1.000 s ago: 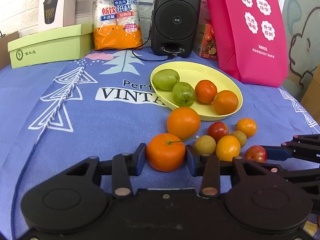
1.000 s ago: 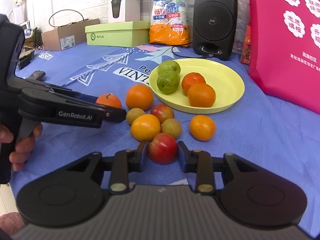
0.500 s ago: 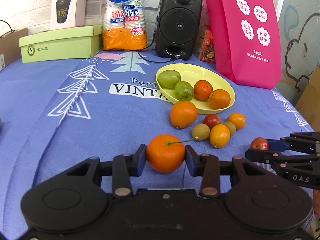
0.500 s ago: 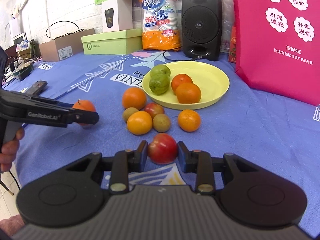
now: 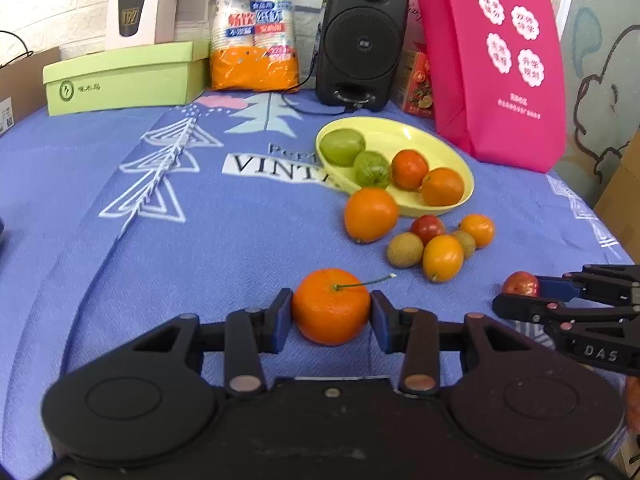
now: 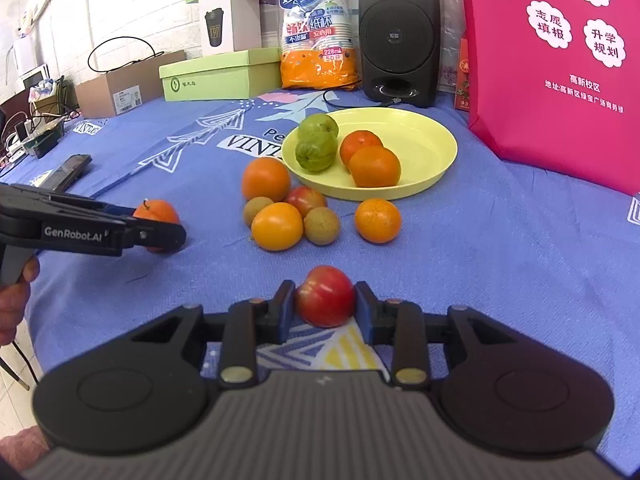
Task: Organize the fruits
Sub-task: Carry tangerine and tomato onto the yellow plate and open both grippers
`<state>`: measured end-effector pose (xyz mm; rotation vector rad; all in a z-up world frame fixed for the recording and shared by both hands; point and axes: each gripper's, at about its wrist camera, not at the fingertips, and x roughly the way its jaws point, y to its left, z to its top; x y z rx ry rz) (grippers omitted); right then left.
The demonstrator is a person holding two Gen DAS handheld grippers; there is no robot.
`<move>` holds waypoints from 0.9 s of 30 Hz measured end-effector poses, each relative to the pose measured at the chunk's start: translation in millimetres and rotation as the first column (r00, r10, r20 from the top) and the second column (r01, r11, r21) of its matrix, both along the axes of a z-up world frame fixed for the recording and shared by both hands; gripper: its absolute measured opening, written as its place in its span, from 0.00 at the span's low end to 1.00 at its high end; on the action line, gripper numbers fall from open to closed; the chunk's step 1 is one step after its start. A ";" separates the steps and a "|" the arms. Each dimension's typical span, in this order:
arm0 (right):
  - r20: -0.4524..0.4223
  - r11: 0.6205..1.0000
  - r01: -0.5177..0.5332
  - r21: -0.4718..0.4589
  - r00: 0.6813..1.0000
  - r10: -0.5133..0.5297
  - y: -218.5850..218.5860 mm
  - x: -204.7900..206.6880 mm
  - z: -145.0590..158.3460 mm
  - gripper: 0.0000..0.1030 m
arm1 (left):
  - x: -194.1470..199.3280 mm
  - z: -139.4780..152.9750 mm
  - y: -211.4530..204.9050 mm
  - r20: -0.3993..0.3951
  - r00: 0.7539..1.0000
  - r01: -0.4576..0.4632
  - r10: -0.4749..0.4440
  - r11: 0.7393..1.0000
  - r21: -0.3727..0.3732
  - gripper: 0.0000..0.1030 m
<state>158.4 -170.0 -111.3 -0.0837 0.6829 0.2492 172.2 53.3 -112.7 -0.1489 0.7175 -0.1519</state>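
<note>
My left gripper (image 5: 331, 309) is shut on a stemmed orange tangerine (image 5: 331, 305), held above the blue cloth; it also shows in the right wrist view (image 6: 154, 216). My right gripper (image 6: 325, 300) is shut on a red apple (image 6: 326, 295), seen at the right of the left wrist view (image 5: 520, 283). A yellow plate (image 6: 432, 148) holds two green fruits (image 6: 316, 148) and two oranges (image 6: 374, 166). In front of it lie loose fruits: a big orange (image 6: 266, 178), a yellow-orange one (image 6: 277, 226), a red one (image 6: 306, 200), two brown ones and a small orange (image 6: 378, 220).
Along the back stand a black speaker (image 5: 360, 40), a pink bag (image 5: 492, 60), a pack of paper cups (image 5: 256, 28), a green box (image 5: 120, 78) and a white box. A dark phone (image 6: 68, 168) lies at the left on the cloth.
Both grippers have drawn back from the fruit pile toward the near edge and apart, each carrying its fruit. The plate and the loose fruits have not moved.
</note>
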 end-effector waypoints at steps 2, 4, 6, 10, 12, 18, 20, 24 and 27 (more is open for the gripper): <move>0.008 1.000 -0.004 -0.009 1.000 0.004 1.1 0.2 3.6 0.30 | 3.5 8.0 -0.5 0.015 1.000 0.014 -0.014 1.000 -0.003 0.39; 0.029 1.000 -0.014 -0.007 0.999 0.014 1.0 1.6 12.0 0.30 | 12.1 17.7 -1.9 0.030 0.999 0.038 -0.037 0.999 -0.004 0.39; 0.056 1.000 -0.021 -0.013 0.998 0.022 -0.2 6.1 23.6 0.30 | 25.1 28.2 -4.0 0.043 0.998 0.055 -0.055 0.999 0.002 0.39; 0.105 0.999 -0.023 -0.037 0.994 0.026 -3.2 24.7 45.9 0.30 | 60.5 46.6 -13.6 0.073 0.993 0.091 -0.094 0.995 0.043 0.39; 0.124 0.999 -0.022 -0.050 0.992 0.028 -4.9 36.9 54.8 0.30 | 81.2 52.4 -16.4 0.076 0.992 0.102 -0.104 0.994 0.033 0.39; 0.142 0.998 -0.002 -0.064 0.990 0.011 -16.1 81.5 65.2 0.30 | 149.6 57.8 -31.0 0.074 0.993 0.088 -0.092 0.995 0.048 0.39; 0.134 0.997 0.007 -0.072 0.991 0.002 -19.5 98.5 62.3 0.30 | 170.9 56.4 -36.5 0.072 0.994 0.082 -0.087 0.994 0.069 0.39; 0.103 0.998 0.024 -0.054 0.995 -0.018 -26.5 128.6 50.5 0.30 | 209.3 48.0 -48.5 0.052 0.993 0.104 -0.108 0.992 0.070 0.39; 0.081 0.998 0.036 -0.046 0.996 -0.032 -28.2 145.3 40.3 0.30 | 230.7 35.5 -57.2 0.027 0.992 0.120 -0.122 0.990 0.070 0.39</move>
